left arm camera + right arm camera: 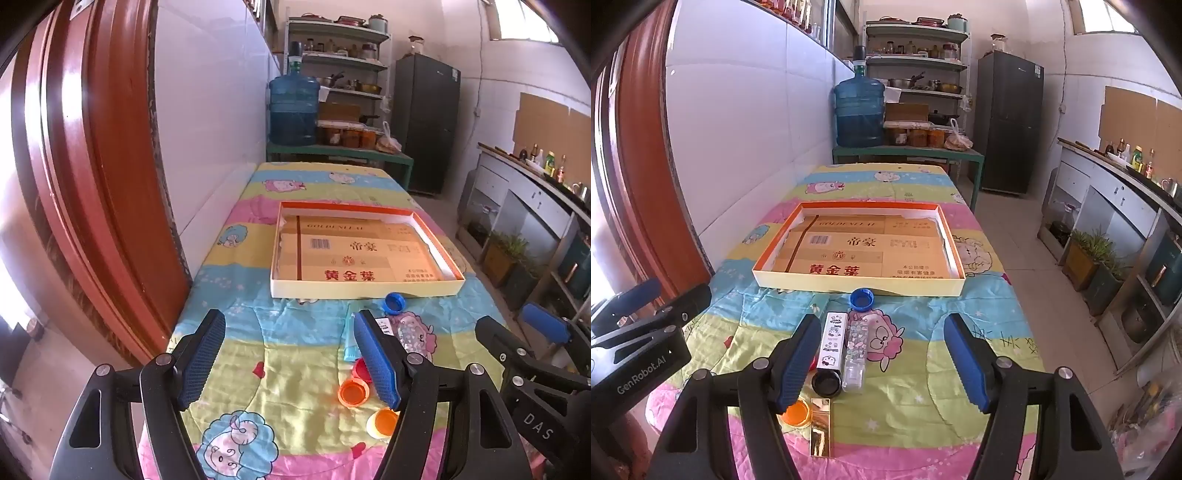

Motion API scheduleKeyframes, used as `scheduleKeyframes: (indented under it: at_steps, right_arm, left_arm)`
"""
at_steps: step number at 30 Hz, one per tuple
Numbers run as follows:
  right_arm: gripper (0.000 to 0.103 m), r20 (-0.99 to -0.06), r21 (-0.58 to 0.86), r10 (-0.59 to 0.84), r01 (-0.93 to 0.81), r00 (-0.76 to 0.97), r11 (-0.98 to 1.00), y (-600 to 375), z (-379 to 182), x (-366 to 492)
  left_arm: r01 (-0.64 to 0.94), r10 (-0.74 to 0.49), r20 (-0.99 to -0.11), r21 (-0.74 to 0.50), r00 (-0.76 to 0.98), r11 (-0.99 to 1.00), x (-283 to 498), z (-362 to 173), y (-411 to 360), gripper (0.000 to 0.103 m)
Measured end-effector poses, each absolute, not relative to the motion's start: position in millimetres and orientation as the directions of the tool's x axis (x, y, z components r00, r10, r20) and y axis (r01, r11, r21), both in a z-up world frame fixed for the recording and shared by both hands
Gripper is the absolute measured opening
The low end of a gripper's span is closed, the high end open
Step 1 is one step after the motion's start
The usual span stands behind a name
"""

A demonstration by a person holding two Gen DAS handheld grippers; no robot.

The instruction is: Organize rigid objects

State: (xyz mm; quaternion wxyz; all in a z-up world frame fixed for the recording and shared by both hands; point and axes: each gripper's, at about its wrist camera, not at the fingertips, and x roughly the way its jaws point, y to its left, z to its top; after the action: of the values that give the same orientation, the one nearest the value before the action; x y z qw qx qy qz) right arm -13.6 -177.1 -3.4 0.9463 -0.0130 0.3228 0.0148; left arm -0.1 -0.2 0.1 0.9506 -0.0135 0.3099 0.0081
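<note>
A shallow cream box with an orange rim (pixel 364 288) (pixel 857 282), lined with printed cardboard, lies mid-table. A blue bottle cap (pixel 394 302) (pixel 861 298) sits just in front of it. Nearer lie a white patterned stick-shaped case (pixel 833 341), a clear patterned case (pixel 856 354), a black cap (pixel 826 382), a gold bar (pixel 820 428), orange caps (pixel 354 392) (pixel 796 412), a red cap (pixel 361 369) and a yellow-rimmed cap (pixel 382 424). My left gripper (pixel 288 360) hovers open left of the caps. My right gripper (pixel 882 363) hovers open over the cases. Neither holds anything.
A cartoon-print cloth (pixel 295 332) covers the table, which stands against a white tiled wall (pixel 207 110) and red door frame (pixel 92 166). Behind stand a green bench with a blue water jug (pixel 859 110), shelves and a dark fridge (pixel 1008 122). A counter (pixel 1115 192) runs along the right.
</note>
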Motion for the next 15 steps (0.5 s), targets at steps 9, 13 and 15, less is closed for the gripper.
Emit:
scheduleKeyframes:
  at_steps: [9,13,15]
  right_arm:
    - [0.069,-0.615,0.001,0.034,-0.043,0.788,0.999,-178.5,-3.1,-15.7]
    - [0.069,-0.612,-0.006,0.027,-0.039,0.79,0.999,-182.8,2.7,-20.1]
    - [0.069,-0.614,-0.011,0.026,-0.042,0.789,0.999,-181.6,3.5,-20.0]
  left_arm:
    - [-0.031,0.001,-0.601,-0.039,0.799,0.999,-1.6,-4.3,-5.4,0.074]
    - [-0.025,-0.006,-0.603,-0.043,0.798,0.999,-1.7,-6.7,-3.1,0.074]
    - [-0.02,-0.012,-0.605,-0.046,0.796,0.999,-3.1,-6.2,-1.6,0.074]
